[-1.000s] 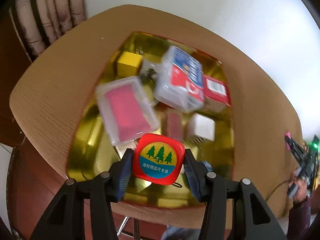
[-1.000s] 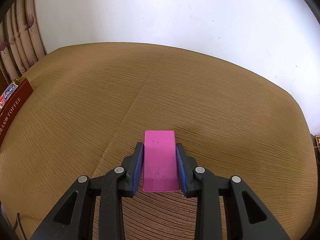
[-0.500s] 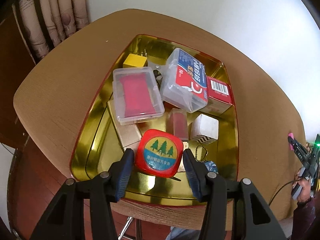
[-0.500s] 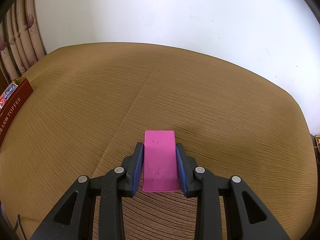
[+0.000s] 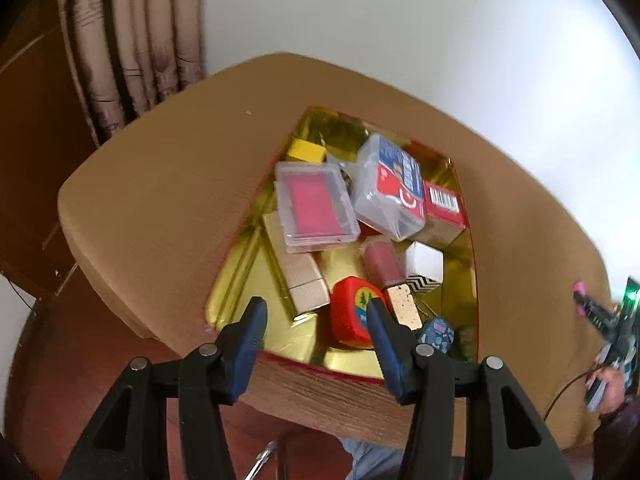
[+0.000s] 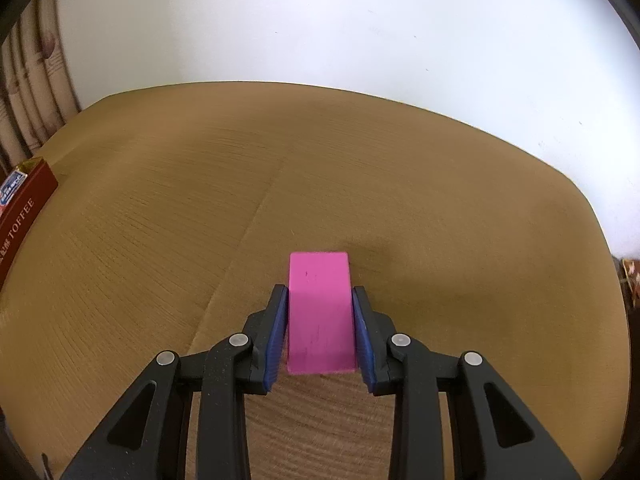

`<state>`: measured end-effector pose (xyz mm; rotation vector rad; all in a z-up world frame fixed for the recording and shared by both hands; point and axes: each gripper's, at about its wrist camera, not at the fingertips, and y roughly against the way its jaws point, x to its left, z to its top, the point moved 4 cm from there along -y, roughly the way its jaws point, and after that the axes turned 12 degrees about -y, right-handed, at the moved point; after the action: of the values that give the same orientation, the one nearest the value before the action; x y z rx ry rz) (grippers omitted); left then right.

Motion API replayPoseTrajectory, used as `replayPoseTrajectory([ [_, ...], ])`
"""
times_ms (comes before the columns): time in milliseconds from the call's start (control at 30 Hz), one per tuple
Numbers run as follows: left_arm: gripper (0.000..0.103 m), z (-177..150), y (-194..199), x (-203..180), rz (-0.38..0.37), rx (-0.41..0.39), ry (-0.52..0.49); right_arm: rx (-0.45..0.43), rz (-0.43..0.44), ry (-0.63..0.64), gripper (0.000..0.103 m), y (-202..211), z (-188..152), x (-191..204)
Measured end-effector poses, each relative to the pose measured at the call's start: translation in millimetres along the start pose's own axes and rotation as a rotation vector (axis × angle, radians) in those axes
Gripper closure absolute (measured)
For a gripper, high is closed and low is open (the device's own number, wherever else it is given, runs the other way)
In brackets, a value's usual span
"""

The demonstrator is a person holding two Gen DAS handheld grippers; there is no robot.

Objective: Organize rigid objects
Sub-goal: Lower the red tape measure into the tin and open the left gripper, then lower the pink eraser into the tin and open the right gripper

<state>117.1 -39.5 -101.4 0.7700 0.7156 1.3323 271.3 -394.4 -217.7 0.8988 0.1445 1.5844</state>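
A gold tin tray (image 5: 248,276) with a red rim sits on the tan table and holds several small objects. A red square tape measure (image 5: 348,314) with a tree label lies tilted near the tray's front edge. My left gripper (image 5: 314,320) hangs open above that edge with nothing between its pads; its right finger (image 5: 378,324) overlaps the tape measure in view. My right gripper (image 6: 319,292) is shut on a pink block (image 6: 320,312), low over the bare table. That gripper also shows far right in the left wrist view.
The tray also holds a clear case with a red card (image 5: 316,208), a clear box with a blue-red label (image 5: 394,184), a red barcode box (image 5: 444,208), a yellow block (image 5: 306,151) and a white cube (image 5: 425,266). The tray's red side (image 6: 20,216) borders the right wrist view. Curtains (image 5: 132,40) hang behind.
My left gripper has pulled back and up from the tray; the red tape measure that stood between its fingers now lies in the tray. The right gripper and pink block have not moved.
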Motion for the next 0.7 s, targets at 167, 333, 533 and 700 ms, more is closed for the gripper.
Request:
replayPoseTrajectory([
  [167, 0.050, -8, 23, 16, 0.028, -0.066, 0.032, 0.031, -0.002, -0.041, 0.075, 9, -10, 6],
  [333, 0.050, -17, 33, 30, 0.059, -0.113, 0.048, 0.074, 0.036, -0.081, 0.075, 20, -19, 23],
  [533, 0.050, -23, 32, 43, 0.053, -0.112, 0.080, 0.077, 0.180, -0.069, 0.075, 52, -23, 89],
  [700, 0.049, -26, 24, 47, 0.041, -0.080, 0.103, 0.079, 0.356, 0.056, 0.075, 87, -21, 197],
])
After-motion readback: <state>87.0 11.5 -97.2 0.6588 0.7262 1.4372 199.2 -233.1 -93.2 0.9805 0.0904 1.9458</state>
